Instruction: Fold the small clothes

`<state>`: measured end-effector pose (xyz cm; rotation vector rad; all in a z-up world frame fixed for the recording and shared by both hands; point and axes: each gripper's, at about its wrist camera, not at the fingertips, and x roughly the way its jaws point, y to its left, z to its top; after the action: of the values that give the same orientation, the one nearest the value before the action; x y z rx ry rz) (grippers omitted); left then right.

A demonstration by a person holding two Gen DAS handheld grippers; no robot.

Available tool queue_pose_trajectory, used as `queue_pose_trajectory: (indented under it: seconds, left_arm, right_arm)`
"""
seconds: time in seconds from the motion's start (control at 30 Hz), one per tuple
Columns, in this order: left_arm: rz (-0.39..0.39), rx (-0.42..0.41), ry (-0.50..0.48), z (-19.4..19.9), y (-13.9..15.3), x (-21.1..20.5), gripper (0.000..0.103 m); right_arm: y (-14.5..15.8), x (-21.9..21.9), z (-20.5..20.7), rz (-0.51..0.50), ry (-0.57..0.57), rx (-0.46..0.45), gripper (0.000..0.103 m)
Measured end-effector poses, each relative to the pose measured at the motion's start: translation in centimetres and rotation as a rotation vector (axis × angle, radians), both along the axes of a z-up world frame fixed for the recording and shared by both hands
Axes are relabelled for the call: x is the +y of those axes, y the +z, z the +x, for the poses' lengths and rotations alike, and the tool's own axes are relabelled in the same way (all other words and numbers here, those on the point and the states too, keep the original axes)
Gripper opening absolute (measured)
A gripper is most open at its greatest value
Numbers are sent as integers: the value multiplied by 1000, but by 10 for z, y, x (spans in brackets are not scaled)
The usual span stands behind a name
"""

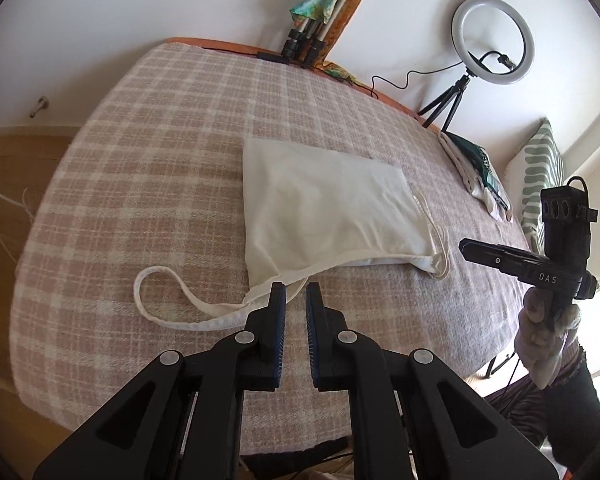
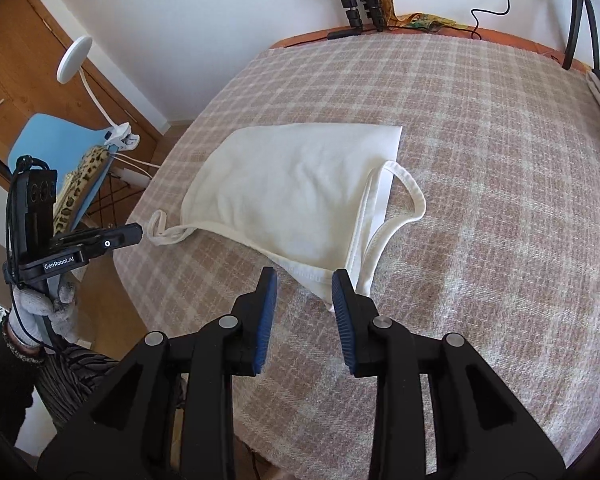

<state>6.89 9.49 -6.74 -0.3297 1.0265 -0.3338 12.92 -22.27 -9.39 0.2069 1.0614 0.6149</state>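
A small white strappy top (image 1: 324,204) lies folded on the plaid blanket (image 1: 160,184), one loose strap (image 1: 156,300) curling out to the left. My left gripper (image 1: 296,294) hovers just above the top's near corner, jaws slightly apart and empty. In the right wrist view the same top (image 2: 296,192) lies flat with a strap loop (image 2: 410,196) at its right. My right gripper (image 2: 305,282) is open and empty, just over the near hem. Each gripper shows in the other's view, the right one (image 1: 466,248) and the left one (image 2: 138,232).
A ring light on a tripod (image 1: 492,40) and tripod legs (image 1: 304,46) stand at the far edge. Folded clothes (image 1: 484,176) lie at the right edge beside a striped cushion (image 1: 540,176). A blue chair (image 2: 60,148) and clamp lamp (image 2: 76,58) stand off the left side.
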Motion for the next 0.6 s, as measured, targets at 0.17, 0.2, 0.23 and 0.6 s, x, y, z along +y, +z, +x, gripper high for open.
queue_pose_trajectory:
  seconds: [0.17, 0.2, 0.23, 0.6]
  left_arm:
    - [-53, 15, 81, 25, -6, 5, 31]
    - [-74, 24, 95, 30, -10, 7, 36]
    - [-89, 30, 111, 33, -13, 9, 37]
    - [-228, 137, 180, 68, -46, 22, 38]
  right_arm:
    - [-7, -4, 28, 34, -61, 38, 42]
    - [-10, -4, 33, 15, -76, 44, 46]
    - [-15, -2, 38, 5, -90, 60, 49]
    - [-56, -36, 61, 209, -196, 215, 56]
